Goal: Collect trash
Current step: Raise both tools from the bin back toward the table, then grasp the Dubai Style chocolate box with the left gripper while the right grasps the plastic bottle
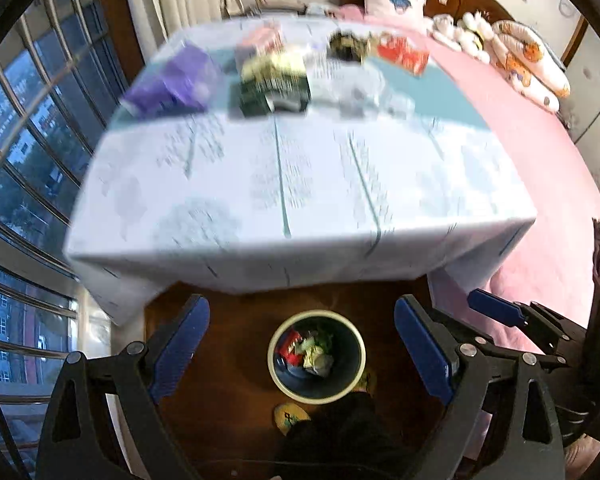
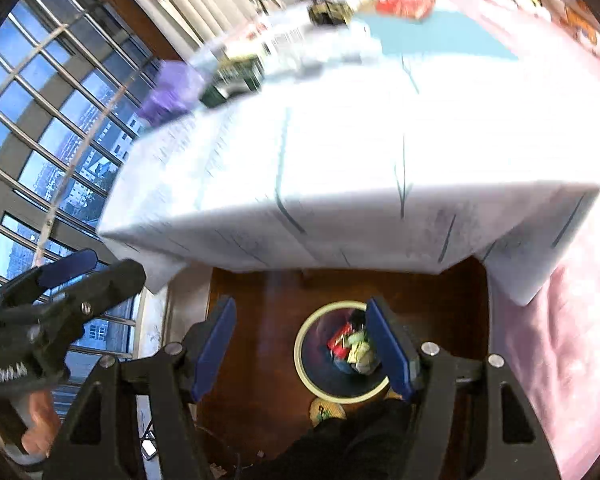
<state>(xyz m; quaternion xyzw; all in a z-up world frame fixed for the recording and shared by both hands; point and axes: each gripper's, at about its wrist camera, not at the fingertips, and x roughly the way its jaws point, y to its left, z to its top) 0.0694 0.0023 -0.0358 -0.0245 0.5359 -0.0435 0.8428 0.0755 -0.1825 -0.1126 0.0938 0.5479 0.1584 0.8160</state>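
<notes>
A round bin (image 1: 277, 376) with a pale rim stands on the dark wood floor below the table; it holds several crumpled wrappers (image 1: 306, 350). My left gripper (image 1: 300, 356) is open and empty high above the bin. My right gripper (image 2: 300, 350) is open and empty, also above the bin (image 2: 306, 376), with wrappers (image 2: 350, 346) visible inside. Each gripper shows in the other's view, the right one (image 1: 512, 316) at the right edge and the left one (image 2: 64, 276) at the left edge. On the table's far side lie a purple packet (image 1: 172, 84), a dark green box (image 1: 272, 88) and a red packet (image 1: 404, 54).
A table with a pale blue-white cloth (image 1: 300, 184) fills the middle. A pink bed (image 1: 540, 184) with pillows and plush toys is on the right. Barred windows (image 1: 24, 160) are on the left. A yellow slipper (image 1: 290, 416) and a dark trouser leg sit by the bin.
</notes>
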